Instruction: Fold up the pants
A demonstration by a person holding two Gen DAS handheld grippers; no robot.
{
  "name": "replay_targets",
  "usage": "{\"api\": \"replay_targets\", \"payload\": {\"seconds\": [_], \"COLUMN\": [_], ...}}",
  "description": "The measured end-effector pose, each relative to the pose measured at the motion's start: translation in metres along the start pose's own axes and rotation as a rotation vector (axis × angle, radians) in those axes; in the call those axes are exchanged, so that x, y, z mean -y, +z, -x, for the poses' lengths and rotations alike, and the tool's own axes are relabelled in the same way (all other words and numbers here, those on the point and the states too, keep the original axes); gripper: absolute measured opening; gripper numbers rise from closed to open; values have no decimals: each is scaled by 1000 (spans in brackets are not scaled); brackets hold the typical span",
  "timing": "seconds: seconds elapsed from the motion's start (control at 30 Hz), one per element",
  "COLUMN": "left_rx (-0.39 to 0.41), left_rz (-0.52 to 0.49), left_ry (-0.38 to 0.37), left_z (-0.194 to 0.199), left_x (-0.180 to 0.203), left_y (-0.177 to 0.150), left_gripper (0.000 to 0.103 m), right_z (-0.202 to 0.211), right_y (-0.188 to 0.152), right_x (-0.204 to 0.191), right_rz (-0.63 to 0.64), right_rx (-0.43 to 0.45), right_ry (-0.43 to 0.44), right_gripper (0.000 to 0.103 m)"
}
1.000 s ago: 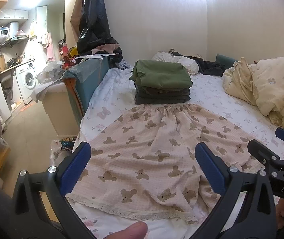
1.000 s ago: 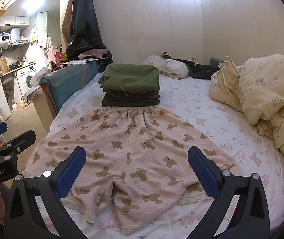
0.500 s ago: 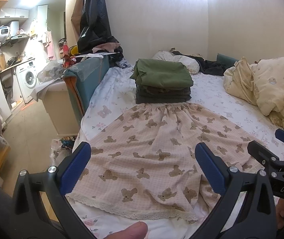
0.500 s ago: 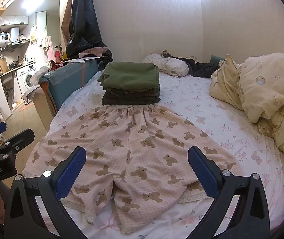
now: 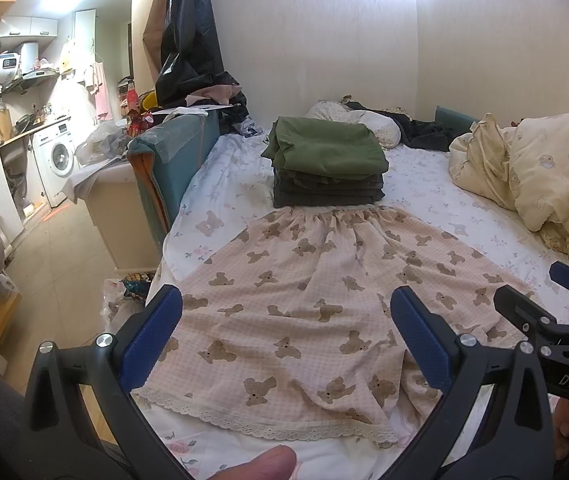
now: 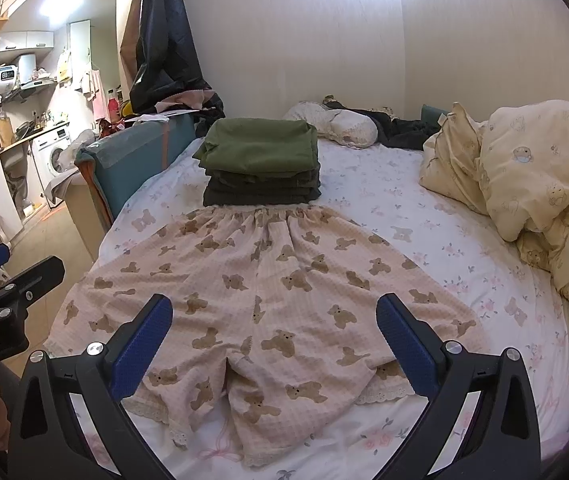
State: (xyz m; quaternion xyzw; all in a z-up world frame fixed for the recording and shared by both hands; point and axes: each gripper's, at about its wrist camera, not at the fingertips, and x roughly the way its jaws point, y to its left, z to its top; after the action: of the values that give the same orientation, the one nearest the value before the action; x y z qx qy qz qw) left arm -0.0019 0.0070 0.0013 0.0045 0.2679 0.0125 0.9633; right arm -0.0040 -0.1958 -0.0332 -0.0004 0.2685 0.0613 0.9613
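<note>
Pink pyjama shorts with a brown bear print [image 5: 308, 292] lie spread flat on the bed, waistband at the far end, lace-trimmed leg hems nearest me. They also show in the right wrist view [image 6: 268, 296]. My left gripper [image 5: 286, 332] is open and empty, hovering above the left leg near the hem. My right gripper [image 6: 274, 336] is open and empty above the crotch and right leg. Each gripper shows at the edge of the other's view.
A stack of folded dark and green clothes [image 6: 262, 168] sits just beyond the waistband. Pillows and a cream duvet [image 6: 532, 176] pile at the right. A teal bed rail [image 5: 172, 160] and the floor drop-off lie at the left.
Both views have shifted very slightly toward the bed; the shorts and the grippers' jaws look unchanged.
</note>
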Motion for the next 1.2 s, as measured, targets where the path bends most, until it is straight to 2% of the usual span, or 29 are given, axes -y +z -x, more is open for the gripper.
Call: {"api": "replay_targets", "payload": {"seconds": [1.2], "left_rx": [-5], "left_rz": [-1], "left_ry": [0], "left_z": [-1], "left_x": [-1], "left_y": [0], "left_gripper": [102], "right_z": [-4], "right_y": [2], "right_x": [1], "right_rz": [-18], "right_rx": [-30], "right_ry": [21], "right_gripper": [103]}}
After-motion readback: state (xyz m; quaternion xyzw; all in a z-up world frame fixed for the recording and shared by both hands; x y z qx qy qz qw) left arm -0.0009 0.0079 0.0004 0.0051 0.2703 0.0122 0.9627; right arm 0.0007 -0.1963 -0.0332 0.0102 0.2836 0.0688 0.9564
